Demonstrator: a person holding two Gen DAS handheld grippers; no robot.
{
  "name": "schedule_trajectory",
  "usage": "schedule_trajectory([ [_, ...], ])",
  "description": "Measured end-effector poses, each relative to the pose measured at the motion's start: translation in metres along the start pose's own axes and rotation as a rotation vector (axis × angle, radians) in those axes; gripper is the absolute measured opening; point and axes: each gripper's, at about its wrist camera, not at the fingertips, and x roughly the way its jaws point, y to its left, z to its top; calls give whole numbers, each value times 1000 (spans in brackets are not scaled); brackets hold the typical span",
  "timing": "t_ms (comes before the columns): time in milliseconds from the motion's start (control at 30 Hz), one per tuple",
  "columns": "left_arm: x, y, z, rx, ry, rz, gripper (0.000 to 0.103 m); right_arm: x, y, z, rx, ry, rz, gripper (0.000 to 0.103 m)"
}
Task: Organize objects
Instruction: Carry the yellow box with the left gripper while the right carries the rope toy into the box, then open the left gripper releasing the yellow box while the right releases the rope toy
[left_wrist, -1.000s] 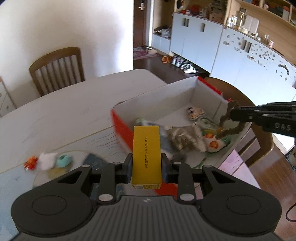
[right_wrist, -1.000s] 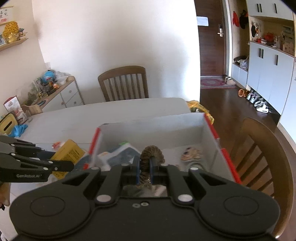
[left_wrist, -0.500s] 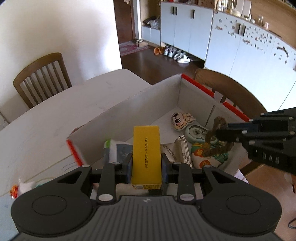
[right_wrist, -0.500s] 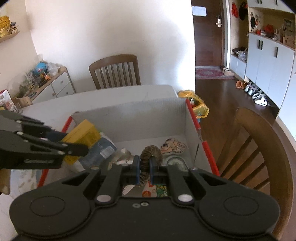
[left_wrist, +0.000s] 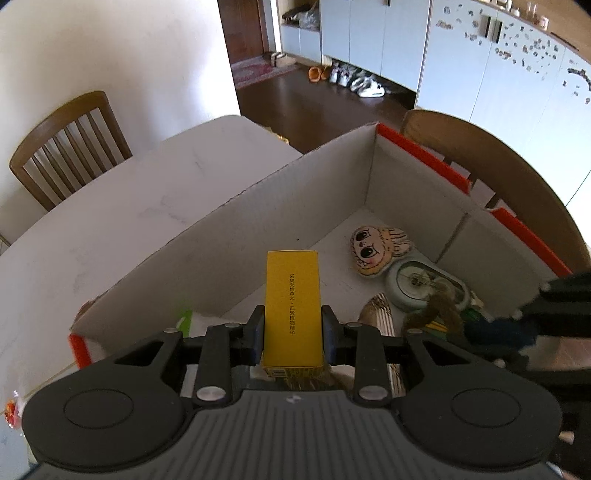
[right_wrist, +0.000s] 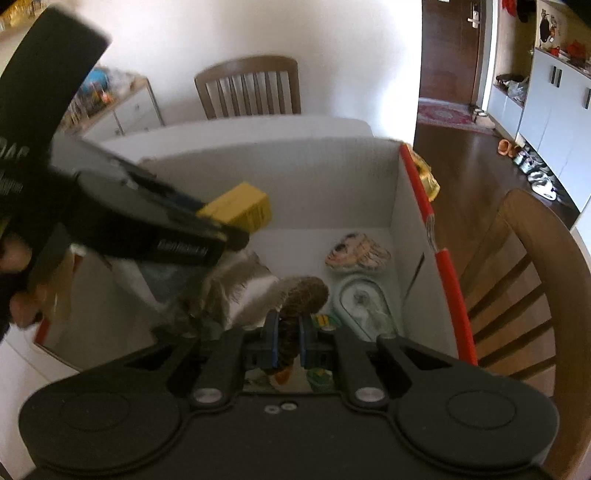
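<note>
My left gripper (left_wrist: 292, 328) is shut on a yellow box (left_wrist: 292, 306) with black print, held over the white cardboard box with red edges (left_wrist: 258, 221). From the right wrist view, the yellow box (right_wrist: 240, 210) hangs above the cardboard box's (right_wrist: 332, 177) left half. My right gripper (right_wrist: 287, 343) is shut on a brown beaded loop (right_wrist: 303, 295), low inside the cardboard box; the loop (left_wrist: 436, 310) shows at right in the left wrist view. On the box floor lie a cartoon-face plush (left_wrist: 376, 249), a pale round case (left_wrist: 424, 284) and some packets.
A white table (left_wrist: 110, 221) carries the cardboard box. Wooden chairs stand behind the table (left_wrist: 66, 147) and to the right of the box (right_wrist: 524, 277). Small toys (left_wrist: 11, 410) lie on the table at far left. White cabinets (left_wrist: 480, 66) and shoes are beyond.
Both grippers have come down and forward over the cardboard box. The yellow box now hangs inside its walls, and the beaded loop has dropped closer to the items on the floor.
</note>
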Motion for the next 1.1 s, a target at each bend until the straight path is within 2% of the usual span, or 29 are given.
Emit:
schedule_trajectory([
  [167, 24, -4, 10, 15, 45, -2, 29, 6, -8, -1, 14, 50, -5, 9],
  [400, 46, -7, 18, 20, 95, -16, 30, 5, -19, 2, 38, 63, 6, 10],
  [667, 53, -2, 18, -10, 116, 4, 30, 2, -15, 4, 29, 76, -35, 17],
  [967, 29, 2, 11, -36, 58, 7, 30, -11, -13, 2, 39, 52, -49, 27],
  [1067, 13, 5, 6, -52, 27, -22, 31, -20, -9, 2, 42, 36, -53, 29],
  [1100, 6, 6, 4, -59, 13, -36, 34, -23, -8, 2, 43, 30, -54, 30],
])
